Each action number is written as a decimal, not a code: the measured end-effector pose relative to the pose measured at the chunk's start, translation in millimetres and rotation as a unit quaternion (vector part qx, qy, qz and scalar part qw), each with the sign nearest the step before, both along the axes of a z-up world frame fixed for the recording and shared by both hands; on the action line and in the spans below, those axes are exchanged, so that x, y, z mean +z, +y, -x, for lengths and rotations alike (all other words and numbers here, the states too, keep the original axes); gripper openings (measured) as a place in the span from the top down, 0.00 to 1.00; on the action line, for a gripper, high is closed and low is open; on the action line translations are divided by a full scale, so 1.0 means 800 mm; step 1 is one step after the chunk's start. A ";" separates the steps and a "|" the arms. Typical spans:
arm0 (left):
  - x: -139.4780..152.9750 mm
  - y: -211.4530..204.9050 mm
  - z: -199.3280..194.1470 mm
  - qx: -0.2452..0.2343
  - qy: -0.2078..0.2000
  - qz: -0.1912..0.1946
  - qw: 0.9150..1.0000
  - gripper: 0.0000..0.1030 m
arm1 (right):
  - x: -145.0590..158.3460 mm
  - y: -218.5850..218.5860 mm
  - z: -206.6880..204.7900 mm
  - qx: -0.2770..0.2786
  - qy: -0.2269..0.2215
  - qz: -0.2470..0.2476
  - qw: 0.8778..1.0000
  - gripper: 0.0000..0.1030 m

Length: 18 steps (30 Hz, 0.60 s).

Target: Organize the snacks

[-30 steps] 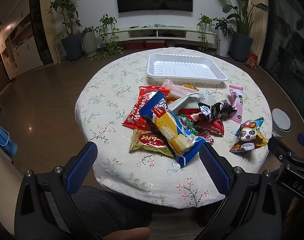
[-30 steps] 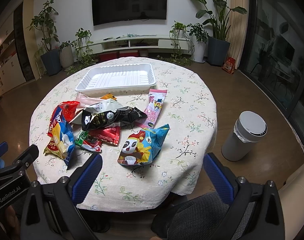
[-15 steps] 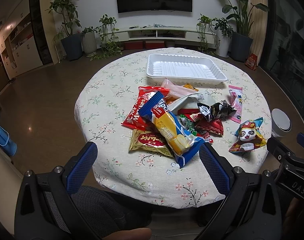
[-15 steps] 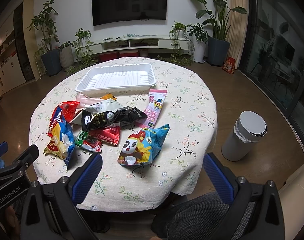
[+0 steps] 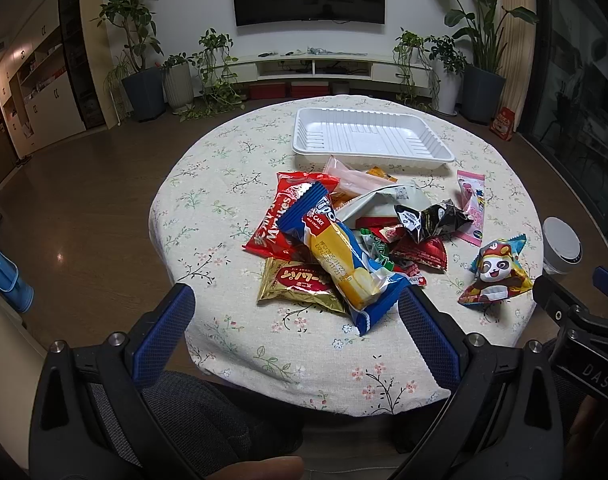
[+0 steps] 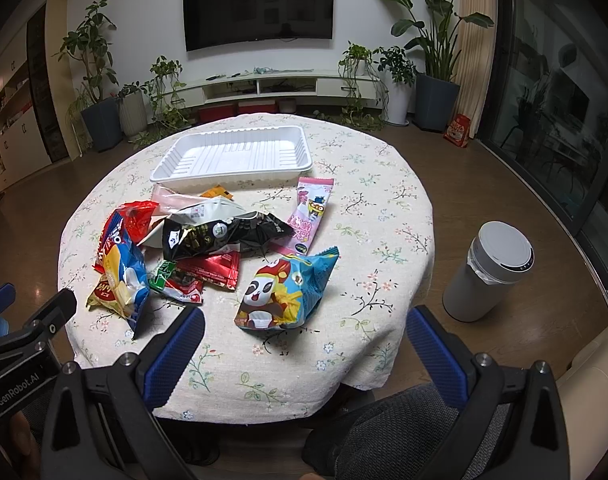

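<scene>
A heap of snack packets lies on a round table with a floral cloth (image 5: pixel 223 208). A blue and yellow cake packet (image 5: pixel 340 264) lies on top at the near side, over a gold packet (image 5: pixel 299 284) and a red packet (image 5: pixel 279 220). A panda packet (image 6: pixel 283 292) lies apart on the right, also in the left wrist view (image 5: pixel 496 276). A pink stick packet (image 6: pixel 310 212) and a black packet (image 6: pixel 219 234) lie further in. An empty white tray (image 5: pixel 368 136) stands at the far side. My left gripper (image 5: pixel 299 332) is open and empty before the near edge. My right gripper (image 6: pixel 304 344) is open and empty below the panda packet.
A grey office chair seat (image 5: pixel 207 412) sits under the near table edge. A white bin (image 6: pixel 492 268) stands on the floor to the right of the table. Potted plants and a low TV shelf (image 6: pixel 271 84) line the far wall.
</scene>
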<state>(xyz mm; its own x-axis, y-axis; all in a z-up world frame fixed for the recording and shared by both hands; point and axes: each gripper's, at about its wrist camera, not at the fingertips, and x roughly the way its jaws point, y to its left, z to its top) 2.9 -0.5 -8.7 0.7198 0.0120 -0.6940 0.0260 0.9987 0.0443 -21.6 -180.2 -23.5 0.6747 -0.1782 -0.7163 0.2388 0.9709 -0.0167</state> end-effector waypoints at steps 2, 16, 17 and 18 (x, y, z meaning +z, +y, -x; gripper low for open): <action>-0.001 0.000 0.000 0.000 0.000 0.000 1.000 0.00 | 0.000 0.000 0.000 0.000 0.000 0.000 1.000 0.00; 0.000 -0.003 0.001 0.000 0.001 0.000 1.000 0.00 | 0.000 0.000 0.000 0.000 0.000 0.000 1.000 0.00; 0.000 -0.003 0.001 0.000 0.001 0.000 1.000 0.00 | 0.000 0.000 0.000 0.000 0.000 0.000 1.000 0.00; 0.000 -0.003 0.001 0.000 0.001 0.000 1.000 0.00 | 0.000 0.000 0.000 0.000 0.001 0.000 1.000 0.00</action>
<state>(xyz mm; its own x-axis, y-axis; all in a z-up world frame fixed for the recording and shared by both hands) 2.2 -2.9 -8.7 0.7187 0.0133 -0.6951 0.0252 0.9987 0.0452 -21.4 -180.1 -23.9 0.6739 -0.1781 -0.7171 0.2383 0.9710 -0.0172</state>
